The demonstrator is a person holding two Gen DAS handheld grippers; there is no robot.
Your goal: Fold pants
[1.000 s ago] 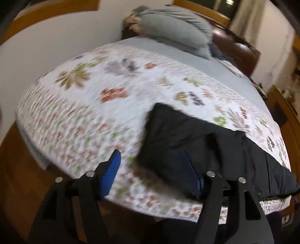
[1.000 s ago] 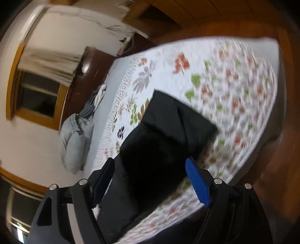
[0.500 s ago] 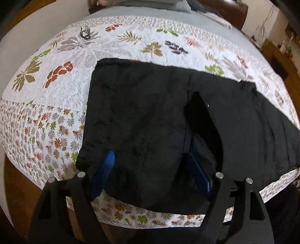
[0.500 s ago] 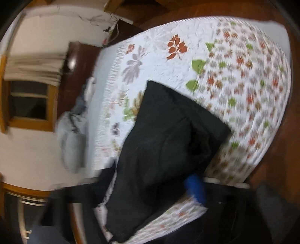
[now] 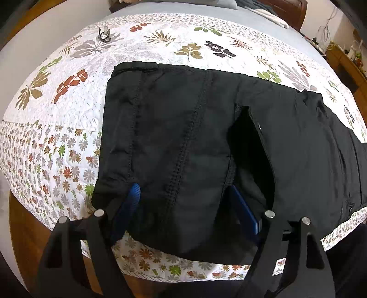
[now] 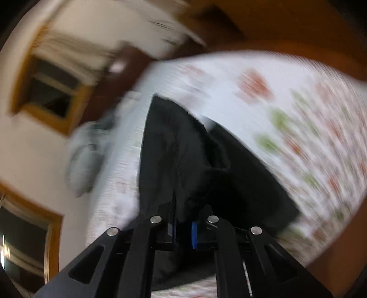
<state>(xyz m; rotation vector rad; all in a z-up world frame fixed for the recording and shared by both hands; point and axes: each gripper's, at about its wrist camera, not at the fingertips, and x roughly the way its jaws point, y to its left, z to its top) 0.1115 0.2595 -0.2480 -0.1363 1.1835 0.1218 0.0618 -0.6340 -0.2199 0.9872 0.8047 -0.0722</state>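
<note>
Black pants (image 5: 206,137) lie flat across the near edge of a bed with a leaf-patterned quilt (image 5: 57,119), waistband to the left, legs running right. My left gripper (image 5: 185,206) is open, its blue pads straddling the near edge of the waist part; the cloth lies between the fingers. In the blurred right wrist view the pants (image 6: 183,149) rise from my right gripper (image 6: 183,231), which is shut on a bunch of the black cloth.
A small dark clip-like object (image 5: 103,35) lies on the quilt at the far left. Grey pillows (image 6: 80,165) and a dark wooden headboard (image 5: 286,9) are at the bed's far end. Wooden floor (image 5: 25,229) lies below the bed's edge.
My left gripper moved in from off the bed to straddle the waist edge of the pants. My right gripper closed on the pants cloth and is moving fast.
</note>
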